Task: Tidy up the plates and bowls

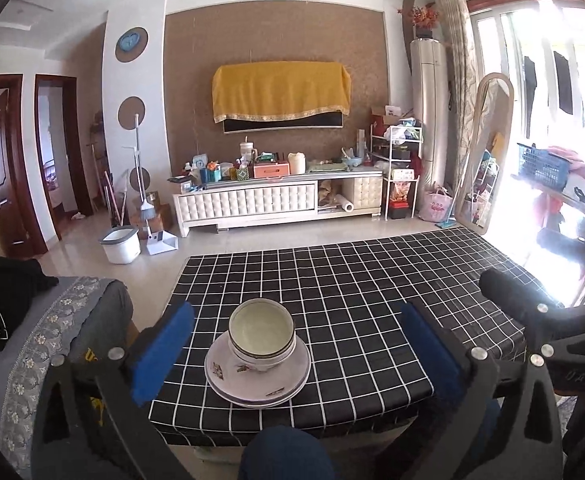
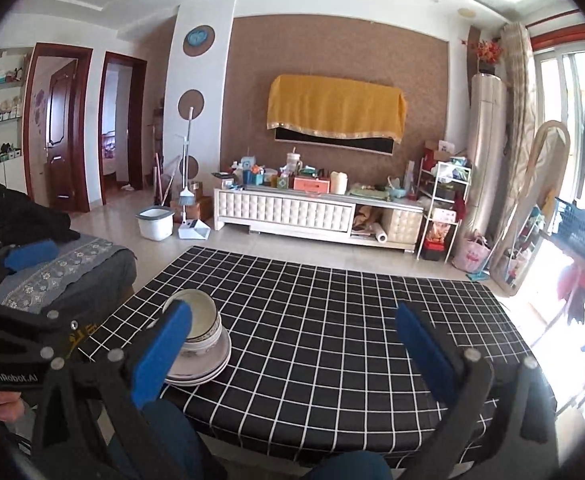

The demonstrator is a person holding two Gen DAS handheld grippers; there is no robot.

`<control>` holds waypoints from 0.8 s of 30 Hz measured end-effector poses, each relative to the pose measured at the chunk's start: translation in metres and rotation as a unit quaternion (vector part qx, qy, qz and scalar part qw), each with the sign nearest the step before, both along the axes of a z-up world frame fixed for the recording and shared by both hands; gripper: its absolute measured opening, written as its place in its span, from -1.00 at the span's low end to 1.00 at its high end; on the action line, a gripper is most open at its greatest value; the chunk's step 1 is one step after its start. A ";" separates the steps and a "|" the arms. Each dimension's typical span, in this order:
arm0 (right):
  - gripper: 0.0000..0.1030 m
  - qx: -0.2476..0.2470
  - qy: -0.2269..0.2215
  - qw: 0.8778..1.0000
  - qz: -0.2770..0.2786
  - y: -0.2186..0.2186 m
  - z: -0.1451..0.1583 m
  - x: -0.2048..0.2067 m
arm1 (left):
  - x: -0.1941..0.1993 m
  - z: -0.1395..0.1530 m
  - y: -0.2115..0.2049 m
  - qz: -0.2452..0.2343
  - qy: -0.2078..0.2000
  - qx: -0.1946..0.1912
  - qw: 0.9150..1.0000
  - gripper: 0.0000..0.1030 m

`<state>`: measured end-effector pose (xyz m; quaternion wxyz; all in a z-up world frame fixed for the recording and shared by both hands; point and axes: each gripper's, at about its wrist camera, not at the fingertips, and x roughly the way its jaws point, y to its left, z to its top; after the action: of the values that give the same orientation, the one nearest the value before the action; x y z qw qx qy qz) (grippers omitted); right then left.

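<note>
Nested white bowls [image 1: 261, 332] with dark rim bands sit on stacked white flowered plates [image 1: 257, 384] near the front left corner of the black grid-cloth table [image 1: 372, 300]. My left gripper [image 1: 296, 309] is open wide; the stack shows in the gap, clear of both blue pads [image 1: 164, 352]. In the right wrist view the bowls [image 2: 200, 324] and plates [image 2: 212, 364] lie at the left, partly behind one finger. My right gripper [image 2: 294, 307] is open over bare cloth [image 2: 332, 320], nothing between its fingers.
A sofa arm with a grey embroidered cover [image 1: 52, 340] stands left of the table. A person's blue-clad knee [image 1: 288, 456] is at the table's front edge. A white bucket [image 1: 120, 244], a TV cabinet [image 1: 252, 200] and a standing mirror [image 1: 488, 152] are across the floor.
</note>
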<state>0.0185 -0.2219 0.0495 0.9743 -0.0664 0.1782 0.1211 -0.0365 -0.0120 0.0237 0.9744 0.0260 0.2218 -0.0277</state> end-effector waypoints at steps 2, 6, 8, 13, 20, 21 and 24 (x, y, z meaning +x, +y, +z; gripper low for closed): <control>1.00 0.005 0.000 1.000 -0.001 -0.002 0.000 -0.002 | -0.001 0.001 -0.001 -0.002 0.000 -0.004 1.000 0.99; 1.00 0.006 0.000 1.000 -0.002 -0.005 -0.003 -0.006 | -0.005 0.002 -0.005 -0.003 -0.001 -0.004 1.000 0.99; 1.00 0.007 0.000 1.000 -0.002 -0.005 -0.003 -0.006 | -0.006 0.002 -0.006 -0.003 -0.001 -0.003 1.000 0.99; 1.00 0.012 0.002 1.000 -0.001 -0.007 -0.006 -0.011 | -0.008 0.003 -0.008 -0.003 -0.001 -0.002 1.000 0.99; 1.00 0.012 0.004 1.000 -0.001 -0.010 -0.006 -0.011 | -0.010 0.003 -0.008 -0.004 0.001 -0.004 1.000 0.99; 1.00 0.011 0.005 1.000 -0.001 -0.010 -0.006 -0.011 | -0.011 0.002 -0.009 -0.004 0.002 -0.004 1.000 0.99; 1.00 0.012 0.006 1.000 0.000 -0.011 -0.006 -0.011 | -0.012 0.002 -0.008 -0.004 0.003 -0.005 1.000 0.99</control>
<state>0.0076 -0.2331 0.0432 0.9739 -0.0539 0.1828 0.1233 -0.0488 -0.0204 0.0255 0.9736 0.0220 0.2248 -0.0323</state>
